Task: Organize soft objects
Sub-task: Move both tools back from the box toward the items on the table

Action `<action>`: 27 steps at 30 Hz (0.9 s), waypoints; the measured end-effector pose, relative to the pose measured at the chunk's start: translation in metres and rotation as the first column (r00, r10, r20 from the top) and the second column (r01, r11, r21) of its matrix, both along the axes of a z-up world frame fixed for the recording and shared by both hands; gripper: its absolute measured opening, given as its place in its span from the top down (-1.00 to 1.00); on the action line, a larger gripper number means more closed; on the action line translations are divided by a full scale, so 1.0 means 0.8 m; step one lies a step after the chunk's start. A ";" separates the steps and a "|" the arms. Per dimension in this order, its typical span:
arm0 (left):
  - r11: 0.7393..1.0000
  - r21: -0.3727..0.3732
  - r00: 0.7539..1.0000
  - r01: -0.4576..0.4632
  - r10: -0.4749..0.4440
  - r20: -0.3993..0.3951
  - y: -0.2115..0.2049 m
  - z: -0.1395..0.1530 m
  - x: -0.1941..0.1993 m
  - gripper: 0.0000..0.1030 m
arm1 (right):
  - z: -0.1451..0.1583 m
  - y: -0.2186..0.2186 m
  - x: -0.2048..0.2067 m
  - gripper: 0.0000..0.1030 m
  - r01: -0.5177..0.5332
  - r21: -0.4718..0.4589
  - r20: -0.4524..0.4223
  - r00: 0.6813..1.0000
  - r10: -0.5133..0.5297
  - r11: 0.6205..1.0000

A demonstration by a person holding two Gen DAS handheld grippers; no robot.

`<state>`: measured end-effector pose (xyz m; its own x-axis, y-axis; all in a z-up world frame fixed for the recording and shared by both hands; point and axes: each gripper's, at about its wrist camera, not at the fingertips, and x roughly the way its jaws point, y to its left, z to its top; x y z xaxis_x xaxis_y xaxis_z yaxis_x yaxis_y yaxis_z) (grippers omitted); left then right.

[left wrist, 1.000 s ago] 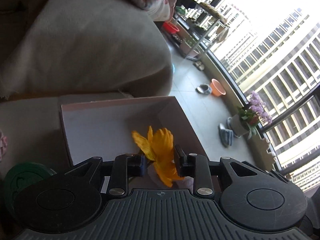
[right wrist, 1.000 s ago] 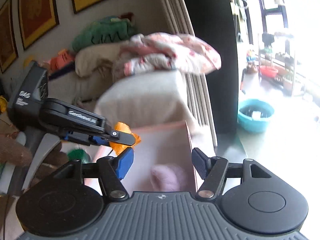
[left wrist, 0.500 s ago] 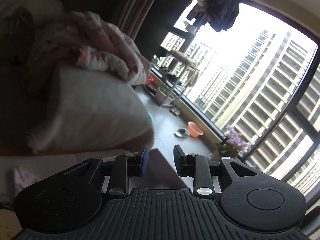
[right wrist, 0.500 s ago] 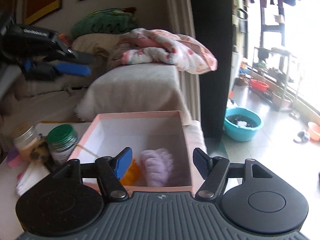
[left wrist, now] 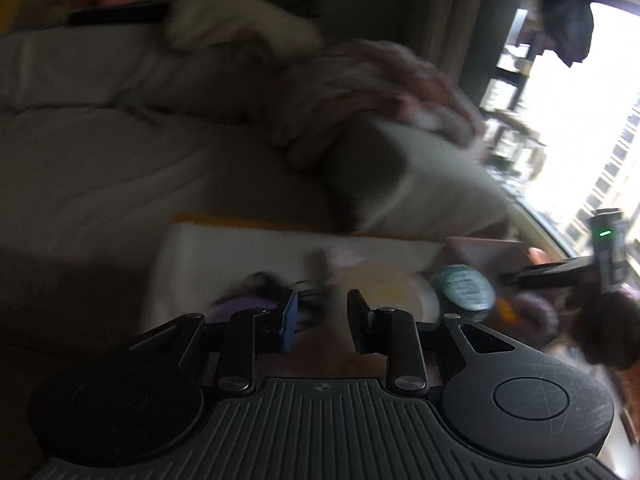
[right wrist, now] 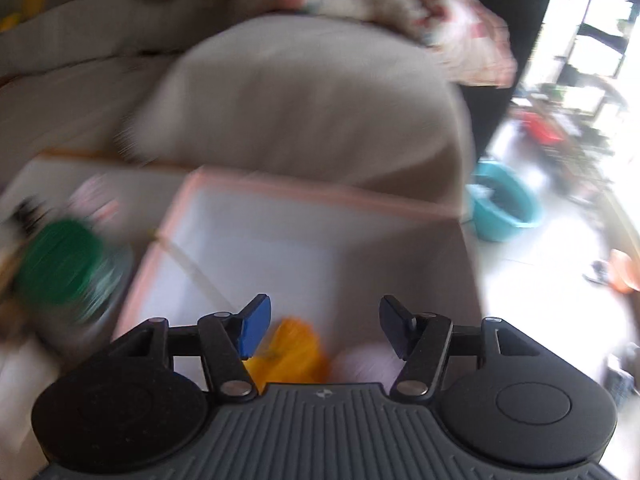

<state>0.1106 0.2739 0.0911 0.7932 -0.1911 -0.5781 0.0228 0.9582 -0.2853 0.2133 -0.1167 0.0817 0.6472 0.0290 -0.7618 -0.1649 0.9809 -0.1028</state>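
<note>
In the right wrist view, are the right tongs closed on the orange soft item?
No: the right tongs stand wide open above the pink box, and the orange soft item lies loose on the box floor.

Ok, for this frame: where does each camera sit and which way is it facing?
Left wrist: on the left gripper, looking across the white table toward the sofa and window; its own fingers show open and empty, the right gripper at far right.
Right wrist: on the right gripper, looking down into the pink box; open fingers above an orange object and a lilac one.
Shared: sofa, green-lidded jar, box.
</note>
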 end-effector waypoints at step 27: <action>1.000 -0.015 0.997 -0.012 0.011 -0.074 0.096 -0.027 -0.005 0.41 | 0.037 0.012 -0.068 -0.06 -0.089 0.119 0.030 0.996 0.086 0.989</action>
<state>0.1064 0.3510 0.0698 0.7509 -0.1914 -0.6321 -0.0097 0.9538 -0.3003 0.1586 -0.1070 0.1110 0.6569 0.1766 -0.7330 -0.2495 0.9683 0.0096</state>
